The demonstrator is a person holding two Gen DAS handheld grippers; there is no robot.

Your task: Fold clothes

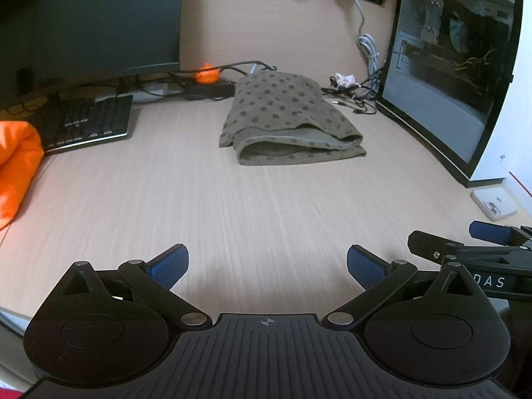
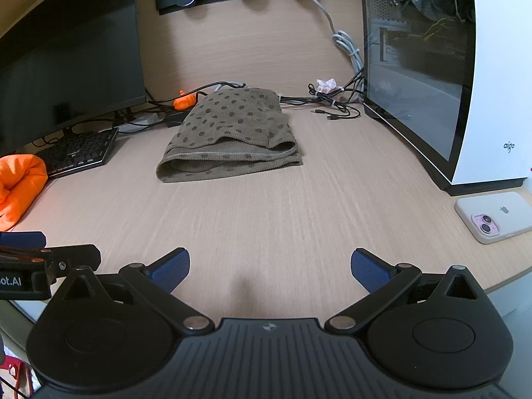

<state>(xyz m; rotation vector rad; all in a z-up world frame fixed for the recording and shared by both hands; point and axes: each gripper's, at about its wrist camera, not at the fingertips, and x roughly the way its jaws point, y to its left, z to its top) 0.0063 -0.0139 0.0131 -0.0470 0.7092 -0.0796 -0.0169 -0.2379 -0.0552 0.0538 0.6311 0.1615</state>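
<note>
Now the olive polka-dot garment (image 1: 286, 116) is lying folded at twelve o'clock on the pale wood desk (image 1: 232, 206). Both the left gripper (image 1: 267, 266) and right gripper (image 2: 270, 266) are hovering wide open, empty, with a computer case (image 1: 459, 66) sitting at two o'clock.

An olive-brown garment (image 1: 286, 116) dotted with darker spots is seen on the pale wood-grain tabletop (image 1: 232, 206). Left of it, bright orange cloth (image 1: 16, 166) and a black keyboard (image 1: 83, 123) are seen.

Black left tool (image 1: 267, 266), blue ribbed pads (image 1: 169, 264) (silver pivot screws).
</note>
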